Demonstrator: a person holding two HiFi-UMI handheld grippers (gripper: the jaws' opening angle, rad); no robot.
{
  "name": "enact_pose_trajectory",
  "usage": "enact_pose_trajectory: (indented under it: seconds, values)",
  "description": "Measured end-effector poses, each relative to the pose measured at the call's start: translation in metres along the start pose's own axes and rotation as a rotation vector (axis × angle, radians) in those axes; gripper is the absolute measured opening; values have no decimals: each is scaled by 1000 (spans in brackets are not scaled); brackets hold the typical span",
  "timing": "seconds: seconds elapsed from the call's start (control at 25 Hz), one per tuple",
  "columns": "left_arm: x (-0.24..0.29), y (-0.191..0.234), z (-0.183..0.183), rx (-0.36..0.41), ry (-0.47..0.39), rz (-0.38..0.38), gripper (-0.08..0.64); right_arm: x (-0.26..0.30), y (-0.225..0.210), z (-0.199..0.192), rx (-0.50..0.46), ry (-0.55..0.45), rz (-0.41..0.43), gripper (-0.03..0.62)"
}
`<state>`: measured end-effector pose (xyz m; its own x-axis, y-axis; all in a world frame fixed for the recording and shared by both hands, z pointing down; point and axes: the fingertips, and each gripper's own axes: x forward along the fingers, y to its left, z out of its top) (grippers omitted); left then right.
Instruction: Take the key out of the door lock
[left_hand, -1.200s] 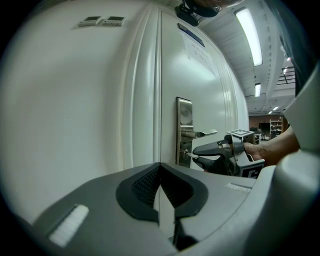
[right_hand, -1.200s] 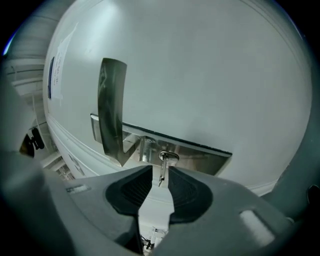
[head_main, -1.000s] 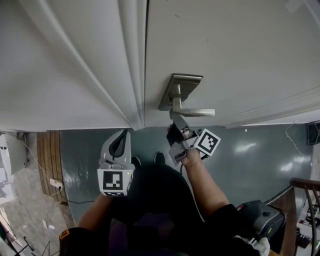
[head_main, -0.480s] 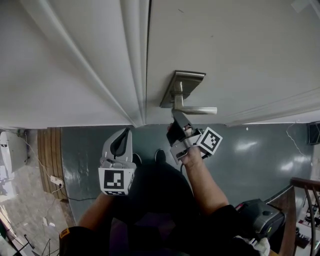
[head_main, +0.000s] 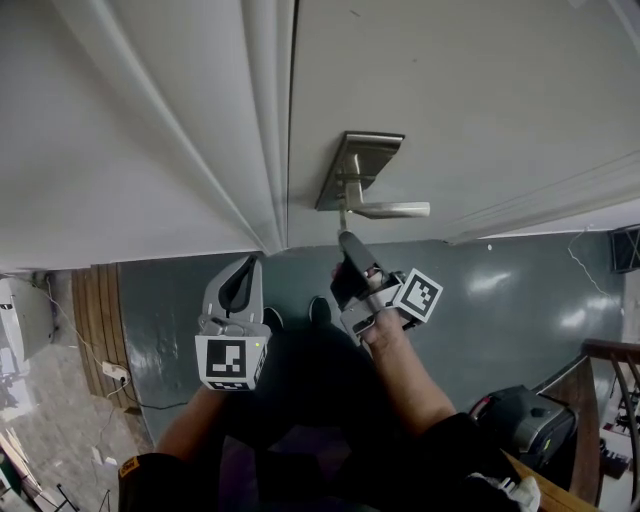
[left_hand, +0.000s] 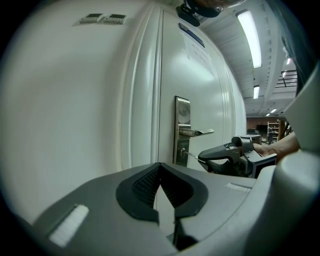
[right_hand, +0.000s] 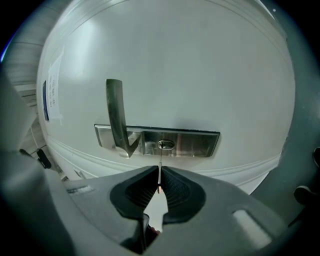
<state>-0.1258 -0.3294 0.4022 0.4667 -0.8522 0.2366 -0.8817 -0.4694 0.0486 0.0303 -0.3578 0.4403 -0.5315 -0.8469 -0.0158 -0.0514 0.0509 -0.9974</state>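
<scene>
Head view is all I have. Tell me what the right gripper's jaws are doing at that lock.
Observer: In the right gripper view, the right gripper has just been closing its jaws, and they pinch the key, seen edge-on.
Operator: Report where the key's far end is.
Observer: The left gripper view shows the key spanning from those jaws to the keyhole, below the lever handle.
Operator: Check the left gripper.
Observer: The left gripper has its jaws together with nothing between them.
</scene>
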Motion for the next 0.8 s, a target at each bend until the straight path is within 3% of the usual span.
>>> enact_pose_trajectory:
  seconds: [0.16,0.36,0.52,0.64,0.8]
  values:
    - [-4,0,-2,-18,8,-27,18,-9,11,-19,-152,12,-53,15]
    - [-12,1,-12,-56,17,-55,18,-25,25,-37,-620,41,-259,15]
    - [-19,1,-25,-85,31,-87,18,-34,41,-50,-935,28,-348,15]
    - [-29,-1,-34,-78,36,-108,17,-43,51,-62,-1069,10,-393,15]
    - [-40,-8,-41,-79,51,-127,18,-53,46,-76,-1154,21,-424,15]
